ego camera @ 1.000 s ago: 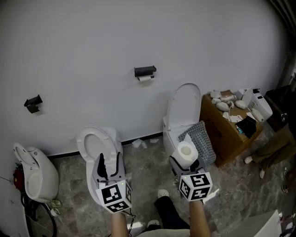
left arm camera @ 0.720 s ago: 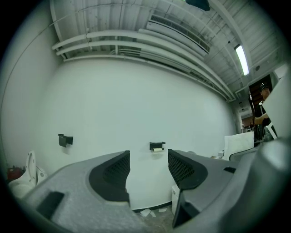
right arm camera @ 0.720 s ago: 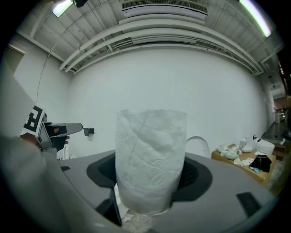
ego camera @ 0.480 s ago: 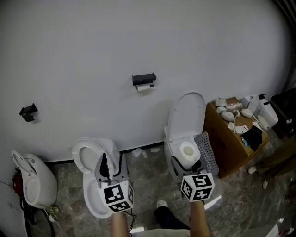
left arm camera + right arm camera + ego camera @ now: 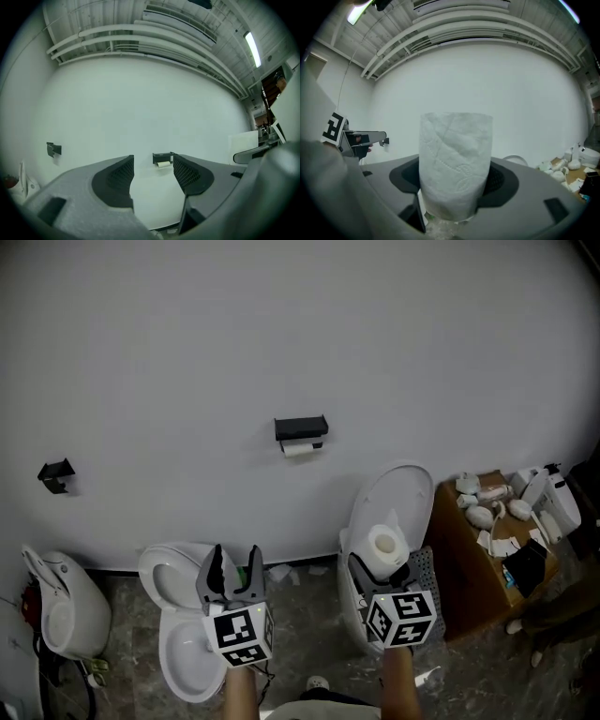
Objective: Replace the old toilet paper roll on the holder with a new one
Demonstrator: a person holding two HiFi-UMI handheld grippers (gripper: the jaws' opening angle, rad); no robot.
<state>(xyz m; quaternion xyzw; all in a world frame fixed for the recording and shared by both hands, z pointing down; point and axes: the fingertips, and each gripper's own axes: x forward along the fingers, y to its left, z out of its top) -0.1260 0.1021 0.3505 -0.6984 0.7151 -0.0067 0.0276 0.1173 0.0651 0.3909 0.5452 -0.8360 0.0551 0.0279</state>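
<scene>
A black paper holder (image 5: 301, 427) hangs on the white wall, with a thin, nearly used-up roll (image 5: 299, 449) under it. Through the left gripper view the holder (image 5: 161, 157) and old roll (image 5: 163, 164) show far off between the jaws. My left gripper (image 5: 231, 563) is open and empty, held level toward the wall. My right gripper (image 5: 382, 563) is shut on a full new toilet paper roll (image 5: 382, 547), which stands upright between the jaws and fills the right gripper view (image 5: 455, 165).
A white toilet (image 5: 183, 634) stands below my left gripper, another with raised lid (image 5: 398, 501) by the right one. A cardboard box (image 5: 473, 568) with bottles and clutter is at the right. A second small black bracket (image 5: 56, 473) is on the wall at left, a urinal-like fixture (image 5: 56, 610) beneath.
Both grippers have moved toward the wall and risen slightly, the right one still carrying the new roll. The holder now appears lower and closer in the head view.
</scene>
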